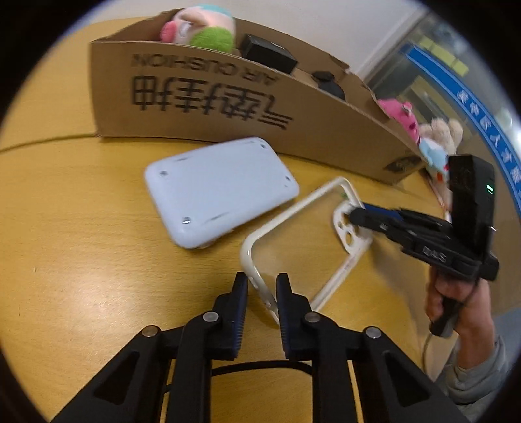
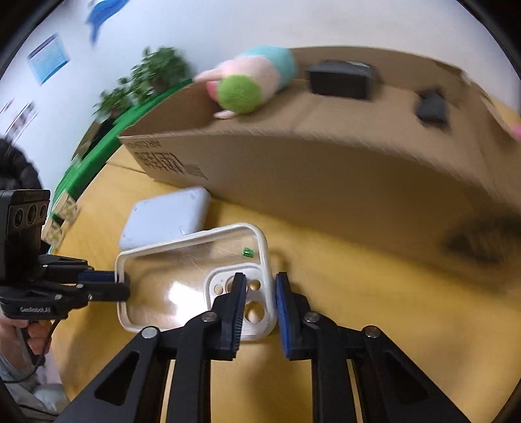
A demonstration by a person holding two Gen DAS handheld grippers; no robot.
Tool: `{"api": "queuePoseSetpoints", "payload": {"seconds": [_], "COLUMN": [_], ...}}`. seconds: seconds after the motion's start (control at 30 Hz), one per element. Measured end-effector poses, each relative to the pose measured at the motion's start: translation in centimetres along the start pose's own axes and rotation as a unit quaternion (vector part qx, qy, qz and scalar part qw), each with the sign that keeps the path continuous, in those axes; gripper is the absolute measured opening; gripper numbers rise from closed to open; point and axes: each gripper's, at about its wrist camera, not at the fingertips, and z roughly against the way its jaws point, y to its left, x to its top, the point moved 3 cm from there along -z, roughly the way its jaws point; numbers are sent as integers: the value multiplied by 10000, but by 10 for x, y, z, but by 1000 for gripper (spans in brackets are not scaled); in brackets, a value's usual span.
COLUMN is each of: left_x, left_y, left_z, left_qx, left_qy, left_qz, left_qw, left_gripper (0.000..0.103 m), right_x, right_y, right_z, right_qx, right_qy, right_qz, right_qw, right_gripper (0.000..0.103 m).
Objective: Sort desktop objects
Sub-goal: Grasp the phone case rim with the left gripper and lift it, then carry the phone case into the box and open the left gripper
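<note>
A clear phone case with a white rim (image 1: 286,213) lies on the yellow table. My left gripper (image 1: 262,283) has its two fingers on either side of the case's near end rim, shut on it. At the opposite end, by the camera cut-outs, my right gripper (image 1: 353,216) clamps the case. In the right wrist view the case (image 2: 195,239) lies across the frame. There my right gripper (image 2: 260,281) pinches the rim beside the camera plate, and the left gripper (image 2: 122,286) grips the far short edge.
A pale blue flat device (image 1: 221,192) lies next to the case, in front of a long cardboard box (image 1: 228,110). The box holds a plush toy (image 1: 202,29) and black items (image 1: 267,53). More plush toys (image 1: 403,120) sit past its right end. A person's hand (image 1: 456,302) holds the right gripper.
</note>
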Motion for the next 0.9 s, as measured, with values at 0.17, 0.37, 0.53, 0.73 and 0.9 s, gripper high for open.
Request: {"api": "queuePoseSetpoints", "payload": {"seconds": [0.17, 0.37, 0.53, 0.73, 0.9], "left_x": [4, 7, 10, 49, 108], "left_y": [-5, -12, -16, -44, -65], "left_z": [-7, -10, -2, 46, 98], "left_qx": [-112, -155, -109, -137, -177], "left_qy": [80, 180, 59, -635, -1428], "left_qz": [-126, -309, -350, -729, -1092], "left_qw": [9998, 9992, 9993, 9952, 9835], "left_gripper": [11, 9, 8, 6, 6], "right_x": [-36, -48, -44, -27, 31], "right_y": [-4, -11, -9, -4, 11], "right_z": [27, 39, 38, 73, 133], "right_qx": [-235, -458, -523, -609, -839], "right_qy": [10, -60, -92, -715, -1657], "right_qz": [-346, -436, -443, -488, -81], "right_qw": [9991, 9980, 9976, 9944, 9826], "right_gripper": [16, 16, 14, 8, 7]}}
